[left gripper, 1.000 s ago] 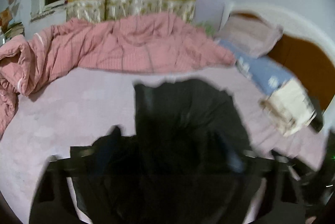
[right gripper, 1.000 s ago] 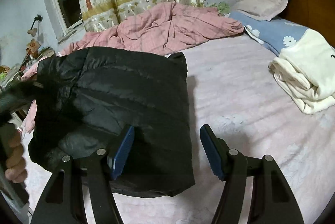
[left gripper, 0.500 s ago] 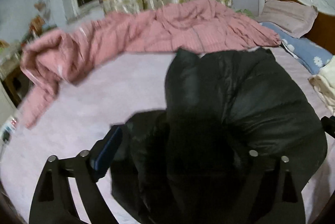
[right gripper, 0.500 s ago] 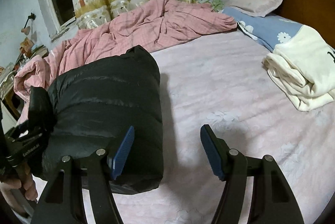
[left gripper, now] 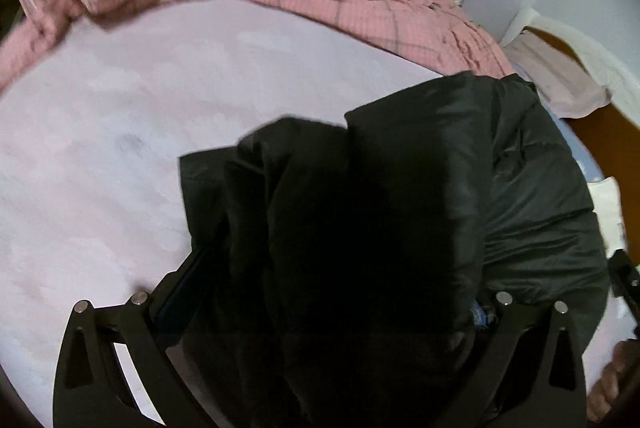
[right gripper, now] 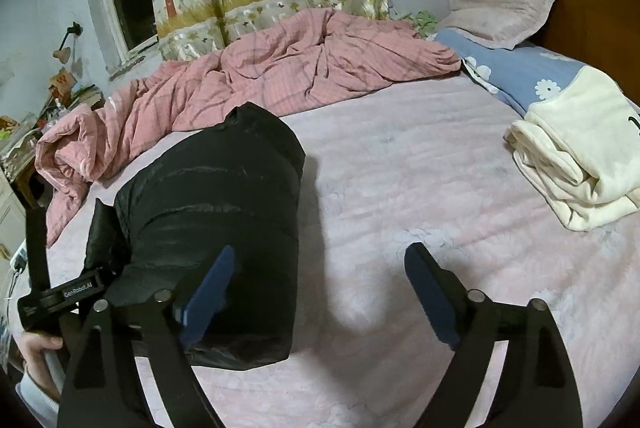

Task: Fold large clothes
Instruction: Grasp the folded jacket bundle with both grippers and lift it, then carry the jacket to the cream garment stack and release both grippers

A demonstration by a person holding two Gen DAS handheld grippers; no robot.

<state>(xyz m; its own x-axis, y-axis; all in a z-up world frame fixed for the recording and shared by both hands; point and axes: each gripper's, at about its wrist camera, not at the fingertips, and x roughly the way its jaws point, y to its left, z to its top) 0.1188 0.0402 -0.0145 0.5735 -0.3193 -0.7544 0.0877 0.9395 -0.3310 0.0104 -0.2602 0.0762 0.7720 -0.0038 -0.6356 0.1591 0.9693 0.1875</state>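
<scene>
While black puffer jacket (right gripper: 224, 228) lay folded on bed (right gripper: 400, 188), gripped bunched edge with left hand-held gripper (left gripper: 328, 308); right hand-held gripper (right gripper: 316, 288) gaped empty. Next: probably release, flatten.

The jacket (right gripper: 224, 228) between the left tongs (left gripper: 332, 308) is glossy black. The right tongs (right gripper: 320, 292), ahead-right of it, have dark blue pads (right gripper: 210, 288) on black arms. Beneath lies a pale pink sheet (right gripper: 400, 188); beyond, a pink checked quilt (right gripper: 280, 76), a blue flowered pillow (right gripper: 520, 76) and a cream towel (right gripper: 572, 148) right.
</scene>
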